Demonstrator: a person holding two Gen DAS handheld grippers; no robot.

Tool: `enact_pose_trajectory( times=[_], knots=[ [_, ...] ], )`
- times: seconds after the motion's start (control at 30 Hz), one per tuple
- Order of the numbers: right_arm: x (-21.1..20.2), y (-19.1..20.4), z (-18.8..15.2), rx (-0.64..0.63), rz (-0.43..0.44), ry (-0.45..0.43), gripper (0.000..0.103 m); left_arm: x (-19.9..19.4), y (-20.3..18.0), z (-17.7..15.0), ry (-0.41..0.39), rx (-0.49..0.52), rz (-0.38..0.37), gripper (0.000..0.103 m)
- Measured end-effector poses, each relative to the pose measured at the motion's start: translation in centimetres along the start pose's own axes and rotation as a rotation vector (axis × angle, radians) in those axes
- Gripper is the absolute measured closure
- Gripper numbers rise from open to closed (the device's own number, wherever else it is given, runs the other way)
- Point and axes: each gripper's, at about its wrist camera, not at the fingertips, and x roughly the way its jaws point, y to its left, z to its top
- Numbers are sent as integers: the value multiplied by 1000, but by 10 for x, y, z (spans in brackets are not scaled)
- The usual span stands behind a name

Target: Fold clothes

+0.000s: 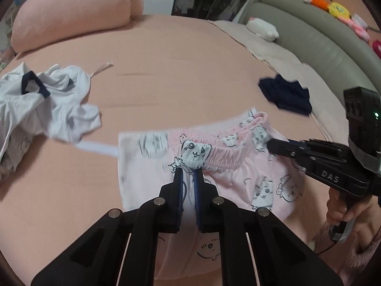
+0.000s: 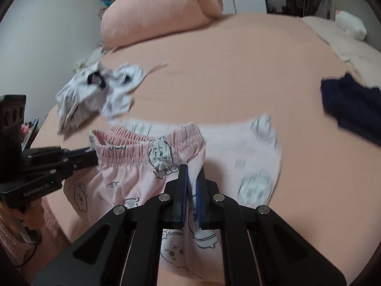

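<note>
Pink cartoon-printed cotton shorts (image 1: 228,166) at the peach bed's (image 1: 178,71) near edge, elastic waistband pinched by left gripper (image 1: 189,174) and right gripper (image 2: 194,174), jaws narrow.

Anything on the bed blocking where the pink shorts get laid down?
Nothing visible. Both grippers, left and right, already pinch the pink shorts at the waistband. The white shirt and navy garment lie off to either side, apart from them.
</note>
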Motion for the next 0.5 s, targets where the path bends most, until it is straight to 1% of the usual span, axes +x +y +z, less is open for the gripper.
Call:
enact_pose_trajectory(
  times=[0.03, 0.1, 0.13, 0.17, 0.2, 0.23, 0.27, 0.3, 0.33, 0.37, 0.4, 0.43, 0.47, 0.5],
  knots=[
    [5, -4, 7, 11, -8, -2, 98, 13, 6, 5, 12, -17, 11, 94],
    [30, -19, 12, 56, -55, 4, 97, 44, 20, 12, 51, -61, 46, 88],
    [41, -24, 12, 70, -75, 9, 96, 58, 26, 12, 69, -83, 68, 86],
    [49, -26, 10, 71, -83, 18, 95, 71, 31, 9, 86, -104, 93, 82],
    [57, -27, 8, 72, -90, 26, 95, 74, 31, 6, 71, -115, 109, 81],
    [64, -29, 7, 73, -98, 35, 94, 67, 29, 3, 40, -129, 119, 81],
    [65, -30, 7, 78, -97, 28, 94, 57, 29, -1, 13, -150, 128, 75],
    [55, -31, 6, 92, -90, -1, 93, 47, 28, -4, -15, -171, 138, 69],
    [41, -33, 5, 114, -88, -31, 86, 33, 29, -11, -47, -204, 145, 67],
    [28, -36, 3, 135, -86, -62, 70, 21, 33, -19, -63, -244, 152, 58],
    [16, -40, -3, 169, -105, -73, 65, 11, 37, -27, -65, -285, 159, 49],
    [5, -46, -12, 222, -153, -57, 64, 2, 41, -40, -54, -345, 168, 48],
    [-1, -48, -21, 252, -177, -41, 64, -5, 45, -52, -36, -396, 166, 48],
    [-2, -47, -27, 252, -169, -24, 64, -7, 44, -62, -22, -419, 142, 48]
  ],
)
